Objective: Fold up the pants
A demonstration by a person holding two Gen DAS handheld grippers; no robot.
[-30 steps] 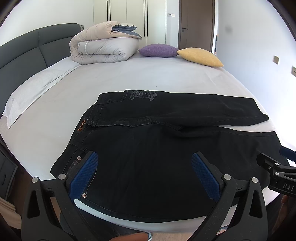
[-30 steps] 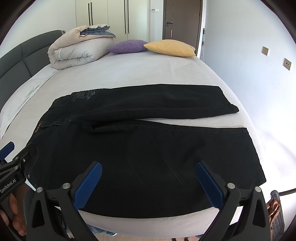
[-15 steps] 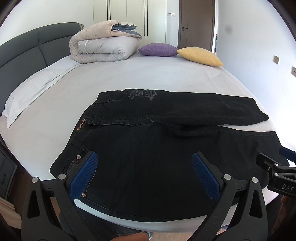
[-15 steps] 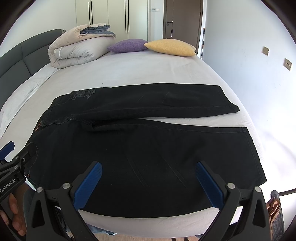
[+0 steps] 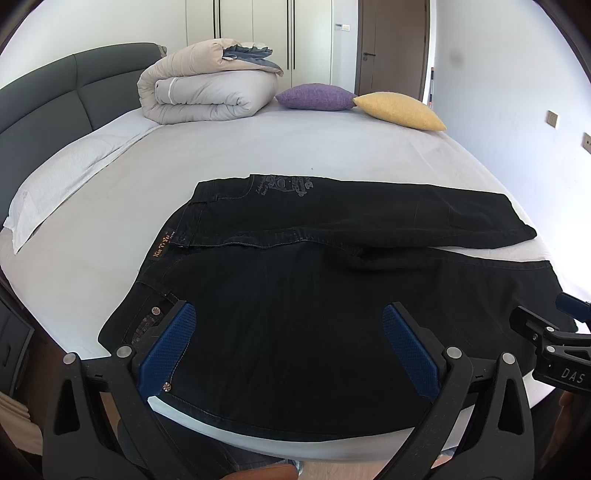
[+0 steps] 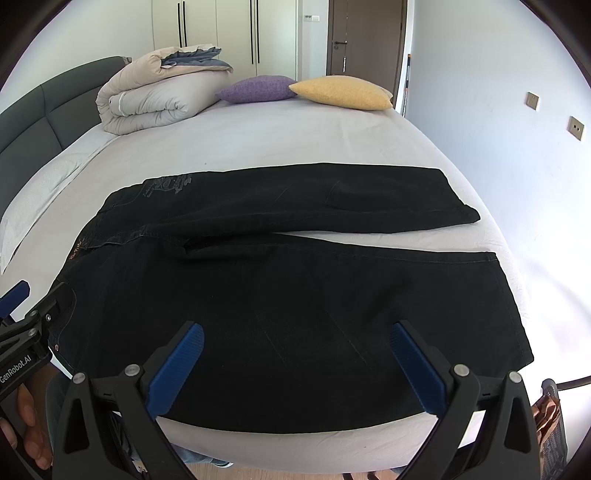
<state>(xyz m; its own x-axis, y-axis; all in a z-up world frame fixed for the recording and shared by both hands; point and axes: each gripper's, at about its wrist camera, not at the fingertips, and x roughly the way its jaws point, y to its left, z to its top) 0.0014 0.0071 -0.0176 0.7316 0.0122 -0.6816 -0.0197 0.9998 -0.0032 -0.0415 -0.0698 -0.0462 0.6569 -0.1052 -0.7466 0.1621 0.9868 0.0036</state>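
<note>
You have bright daylight in both views, and it seems to come from around 3 o'clock, where the sheet (image 6: 509,236) washes out almost to pure white. The black pants (image 5: 332,295) stay very dark, so their folds are difficult to read. The fisheye bends the bed's edge strongly, and black corners frame each picture. The focus is sharp; only the rims look a little soft.

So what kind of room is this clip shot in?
A home bedroom, most likely: black pants lie spread on a bed with a padded grey headboard, a rolled duvet and cushions at the far end, and wardrobe doors behind.
</note>
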